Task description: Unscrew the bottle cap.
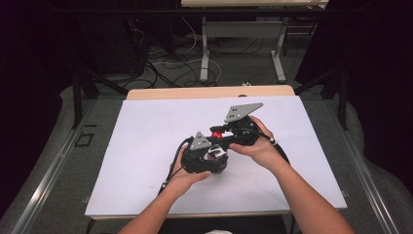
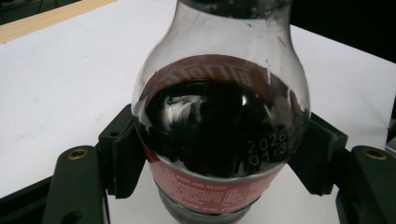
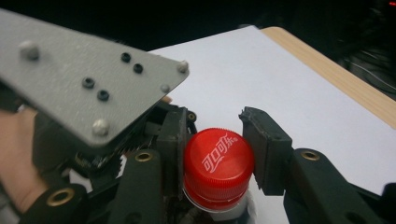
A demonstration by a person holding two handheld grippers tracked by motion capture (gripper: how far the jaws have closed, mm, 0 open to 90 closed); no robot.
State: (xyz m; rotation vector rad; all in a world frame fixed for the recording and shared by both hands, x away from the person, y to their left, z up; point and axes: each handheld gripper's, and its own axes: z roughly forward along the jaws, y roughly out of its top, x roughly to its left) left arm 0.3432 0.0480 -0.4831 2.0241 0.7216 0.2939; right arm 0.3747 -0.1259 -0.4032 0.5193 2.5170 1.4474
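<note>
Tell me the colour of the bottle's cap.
Red, with white lettering on top; the cap shows best in the right gripper view, clamped between that gripper's jaws.

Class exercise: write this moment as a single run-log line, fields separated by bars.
left tongs: shut on cola bottle body | right tongs: shut on red cap | bottle held over white table | cap on

A bottle held in the left tool

The left tool (image 2: 219,154) squeezes a clear bottle (image 2: 219,116) with its two black jaws, one at 9 o'clock and one at 3 o'clock. The bottle has dark drink inside and a red label (image 2: 210,186) with white words. Behind it is the white bench (image 2: 60,79), with a wood edge at 11 o'clock.
</note>
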